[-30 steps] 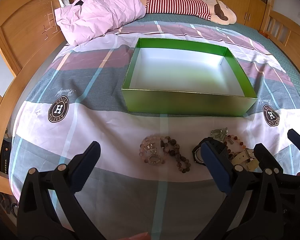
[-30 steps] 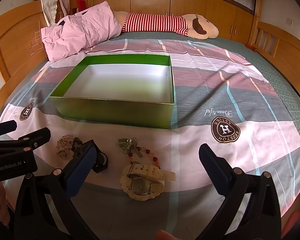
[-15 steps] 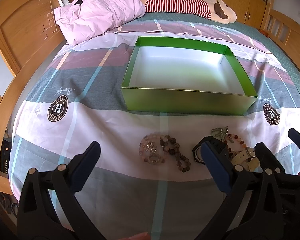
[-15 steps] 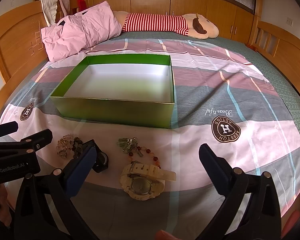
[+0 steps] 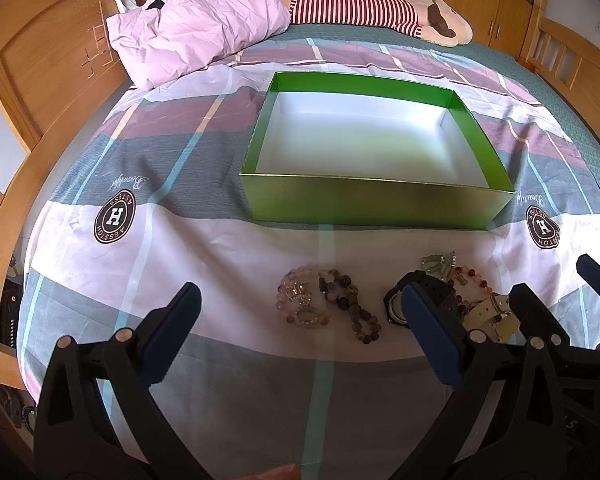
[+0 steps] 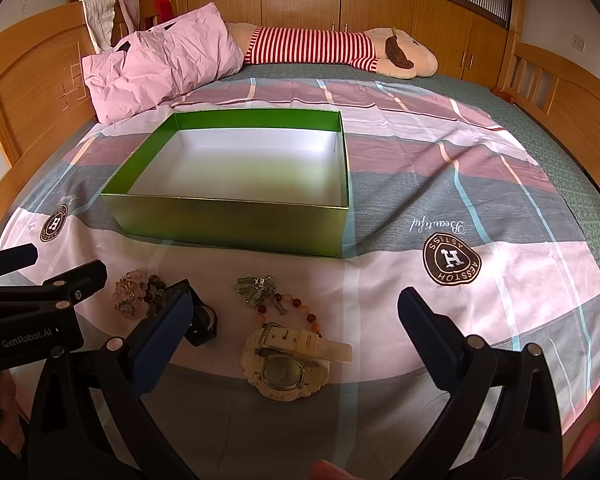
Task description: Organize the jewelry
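Hovering over the cream watch [image 6: 286, 364] near the bed's front edge, right gripper [image 6: 288, 322] jaws wide apart. Looks light, stiff-cased, floppy-strapped; best pinched across the case.

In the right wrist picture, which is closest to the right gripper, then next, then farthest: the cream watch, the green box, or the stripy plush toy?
1. Cream plastic wristwatch, on the bedspread just ahead of the right gripper.
2. Open green cardboard box, mid-bed, slightly left.
3. Red-and-white striped plush toy, at the far end.

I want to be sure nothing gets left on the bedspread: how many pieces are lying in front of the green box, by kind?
Wristwatches: 2, cream plastic watch and black watch
Bead bracelets: 3, pale pink, dark brown, orange-red with green charms
Total: 5
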Available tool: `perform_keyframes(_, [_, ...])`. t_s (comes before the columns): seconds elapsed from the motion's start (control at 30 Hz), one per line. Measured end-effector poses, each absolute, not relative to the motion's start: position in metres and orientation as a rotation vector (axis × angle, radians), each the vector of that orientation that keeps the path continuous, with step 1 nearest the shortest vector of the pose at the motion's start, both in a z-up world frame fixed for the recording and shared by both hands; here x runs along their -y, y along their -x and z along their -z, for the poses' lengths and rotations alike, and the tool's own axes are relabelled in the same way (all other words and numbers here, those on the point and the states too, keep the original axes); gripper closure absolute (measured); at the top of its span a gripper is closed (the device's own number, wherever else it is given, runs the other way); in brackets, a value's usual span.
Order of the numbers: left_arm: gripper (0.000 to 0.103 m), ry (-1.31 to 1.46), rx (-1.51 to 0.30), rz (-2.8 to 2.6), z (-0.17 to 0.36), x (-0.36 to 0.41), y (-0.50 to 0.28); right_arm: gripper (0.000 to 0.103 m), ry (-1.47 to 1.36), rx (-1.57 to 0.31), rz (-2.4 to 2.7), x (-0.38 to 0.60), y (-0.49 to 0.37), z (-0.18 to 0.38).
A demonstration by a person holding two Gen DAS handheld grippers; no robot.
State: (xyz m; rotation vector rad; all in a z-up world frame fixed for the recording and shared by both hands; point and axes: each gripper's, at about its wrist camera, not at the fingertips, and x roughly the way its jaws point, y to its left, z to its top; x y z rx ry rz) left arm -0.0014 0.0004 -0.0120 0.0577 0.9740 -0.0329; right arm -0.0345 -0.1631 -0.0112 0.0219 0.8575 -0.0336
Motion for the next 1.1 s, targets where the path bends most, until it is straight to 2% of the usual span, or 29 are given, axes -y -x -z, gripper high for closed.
perform_keyframes(1.1, [0.002, -0.062, -0.984, 0.031, 0.0108, 0.0026, 0.0027, 0.001, -0.028, -0.856, 0.024, 0.1614, 0.0358, 0.0126])
